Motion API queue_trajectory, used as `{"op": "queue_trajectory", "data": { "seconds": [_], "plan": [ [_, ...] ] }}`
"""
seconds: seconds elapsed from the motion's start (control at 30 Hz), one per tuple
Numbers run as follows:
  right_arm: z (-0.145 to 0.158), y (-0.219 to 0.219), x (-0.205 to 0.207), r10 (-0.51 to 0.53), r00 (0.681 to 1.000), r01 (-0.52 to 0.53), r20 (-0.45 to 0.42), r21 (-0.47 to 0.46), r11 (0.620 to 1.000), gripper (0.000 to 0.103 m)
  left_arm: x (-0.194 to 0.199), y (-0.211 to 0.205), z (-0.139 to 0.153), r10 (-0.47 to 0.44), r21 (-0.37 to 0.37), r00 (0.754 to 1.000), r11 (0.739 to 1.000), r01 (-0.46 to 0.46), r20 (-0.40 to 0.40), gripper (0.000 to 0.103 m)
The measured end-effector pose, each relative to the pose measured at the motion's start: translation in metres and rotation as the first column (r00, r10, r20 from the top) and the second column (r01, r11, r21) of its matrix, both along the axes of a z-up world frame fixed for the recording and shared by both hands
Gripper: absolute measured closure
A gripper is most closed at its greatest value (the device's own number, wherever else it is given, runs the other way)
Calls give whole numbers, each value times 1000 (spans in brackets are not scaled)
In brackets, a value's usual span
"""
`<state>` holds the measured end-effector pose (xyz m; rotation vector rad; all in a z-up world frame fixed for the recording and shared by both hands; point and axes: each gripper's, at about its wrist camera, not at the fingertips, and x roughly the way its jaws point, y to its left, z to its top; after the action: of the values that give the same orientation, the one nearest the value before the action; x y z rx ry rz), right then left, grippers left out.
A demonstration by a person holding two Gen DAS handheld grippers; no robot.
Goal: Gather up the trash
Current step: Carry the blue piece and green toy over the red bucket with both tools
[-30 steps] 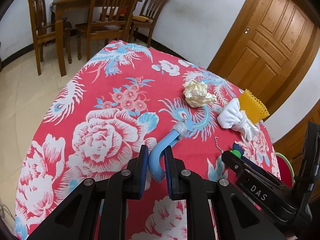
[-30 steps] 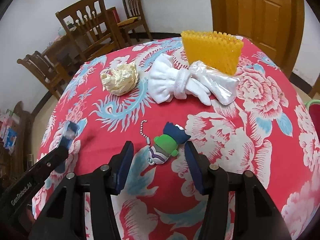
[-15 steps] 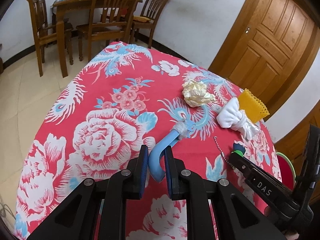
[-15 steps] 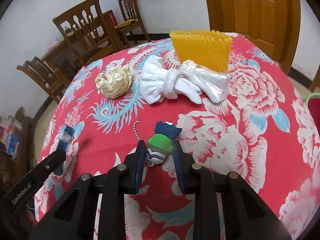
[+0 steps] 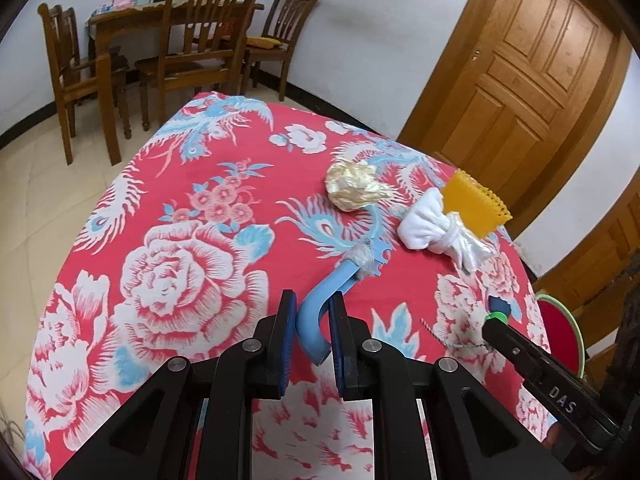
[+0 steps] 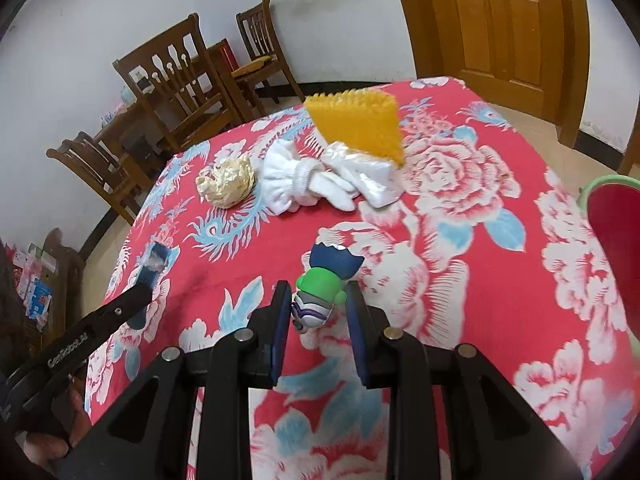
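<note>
My left gripper (image 5: pixel 312 316) is shut on a curved blue razor handle (image 5: pixel 316 308), held above the red floral tablecloth (image 5: pixel 180 240); its linty head (image 5: pixel 366 258) points away. My right gripper (image 6: pixel 318 304) is shut on a green and blue toy keychain (image 6: pixel 322 288), lifted off the cloth; it also shows in the left wrist view (image 5: pixel 498 312), chain hanging. On the table lie a crumpled cream paper ball (image 6: pixel 226 182), a white sock bundle (image 6: pixel 304 184), a clear plastic wrapper (image 6: pixel 372 172) and a yellow foam net (image 6: pixel 360 124).
A red bin with a green rim (image 6: pixel 612 216) stands beside the table's right side. Wooden chairs (image 5: pixel 192 52) and a dining table stand behind on the tiled floor. A wooden door (image 5: pixel 520 80) is at the back right.
My right gripper closed on the toy keychain and lifted it off the cloth. My left gripper kept hold of the razor and rose slightly.
</note>
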<state>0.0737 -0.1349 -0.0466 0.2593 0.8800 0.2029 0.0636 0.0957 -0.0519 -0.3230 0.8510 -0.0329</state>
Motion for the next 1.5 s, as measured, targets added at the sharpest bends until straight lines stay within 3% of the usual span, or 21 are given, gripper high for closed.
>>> {"op": "queue_trajectory", "data": {
  "seconds": [0.77,1.5],
  "plan": [
    [29,-73,-43,-116,991,112,72,53,992,73,-2,-62,21,-145,15,989,989,145,31,87],
    [43,-154,-67,-287,952,277,110,97,956,73,10,-149,43,-322,29,945,947,321,53,87]
  ]
}}
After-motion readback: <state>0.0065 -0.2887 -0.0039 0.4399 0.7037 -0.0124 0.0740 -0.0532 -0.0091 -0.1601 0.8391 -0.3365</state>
